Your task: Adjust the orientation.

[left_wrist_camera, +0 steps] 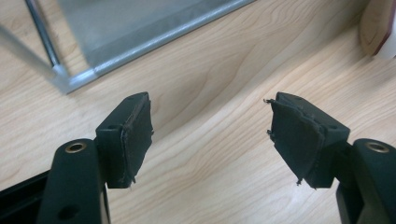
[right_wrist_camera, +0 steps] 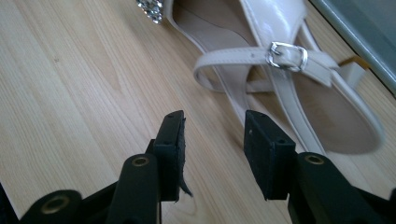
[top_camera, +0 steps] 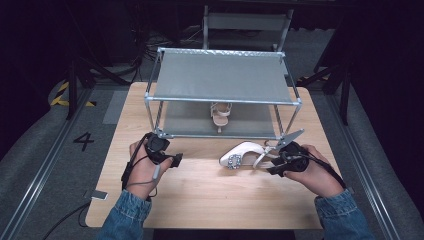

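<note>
My black left gripper [left_wrist_camera: 208, 135] and black right gripper [right_wrist_camera: 212, 149] sit over a pale wood-grain table [top_camera: 200, 195]. Cream glossy shoe [top_camera: 245, 152], sparkling silver toe ornament at nine o'clock. Grey-shelved, silver-framed rack [top_camera: 222, 77] at twelve. My sleeves: blue denim.

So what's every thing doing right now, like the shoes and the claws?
Left claw: open, nothing between its jaws, over bare table.
Right claw: open, nothing held, just short of the shoe's heel end.
Cream shoe: lying on the table in front of the rack, strap buckled.
Second shoe: standing on the rack's lower shelf.
Shoe rack: upright, top shelf bare.
</note>
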Available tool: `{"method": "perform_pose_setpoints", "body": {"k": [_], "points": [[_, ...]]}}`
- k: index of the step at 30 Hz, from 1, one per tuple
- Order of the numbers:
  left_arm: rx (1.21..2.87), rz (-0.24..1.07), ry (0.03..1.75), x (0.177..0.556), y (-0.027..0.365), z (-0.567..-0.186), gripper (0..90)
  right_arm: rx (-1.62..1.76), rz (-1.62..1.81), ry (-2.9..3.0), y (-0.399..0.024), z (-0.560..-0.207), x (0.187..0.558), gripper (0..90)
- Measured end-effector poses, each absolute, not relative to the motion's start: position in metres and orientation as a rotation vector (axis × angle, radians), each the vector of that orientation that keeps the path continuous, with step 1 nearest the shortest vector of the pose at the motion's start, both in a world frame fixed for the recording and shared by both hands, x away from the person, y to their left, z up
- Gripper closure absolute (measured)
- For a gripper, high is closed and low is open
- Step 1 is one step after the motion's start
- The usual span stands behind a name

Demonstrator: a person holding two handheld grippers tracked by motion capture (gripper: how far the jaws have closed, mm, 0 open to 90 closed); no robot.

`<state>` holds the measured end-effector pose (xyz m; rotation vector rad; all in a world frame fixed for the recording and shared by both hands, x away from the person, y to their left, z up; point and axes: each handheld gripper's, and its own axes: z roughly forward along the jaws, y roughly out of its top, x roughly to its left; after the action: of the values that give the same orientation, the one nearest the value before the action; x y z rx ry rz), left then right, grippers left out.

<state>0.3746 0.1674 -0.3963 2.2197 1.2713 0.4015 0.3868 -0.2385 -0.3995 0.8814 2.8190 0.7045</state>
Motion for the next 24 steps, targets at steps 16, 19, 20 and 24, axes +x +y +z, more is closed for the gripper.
{"method": "perform_pose_setpoints", "body": {"k": [16, 19, 20, 24], "points": [[2.194, 0.419, 1.320, 0.363, 0.187, -0.399, 29.4, 0.801, 0.649, 2.880, -0.196, -0.429, 0.403, 67.5], [2.197, 0.421, 1.324, 0.363, 0.188, -0.399, 29.4, 0.786, 0.620, 2.870, -0.194, -0.431, 0.404, 74.5], [2.195, 0.420, 1.324, 0.363, 0.188, -0.399, 29.4, 0.777, 0.597, 2.860, -0.193, -0.431, 0.404, 78.0], [2.200, 0.413, 1.317, 0.364, 0.188, -0.400, 29.4, 0.776, 0.613, 2.842, -0.194, -0.429, 0.404, 88.2]]}}
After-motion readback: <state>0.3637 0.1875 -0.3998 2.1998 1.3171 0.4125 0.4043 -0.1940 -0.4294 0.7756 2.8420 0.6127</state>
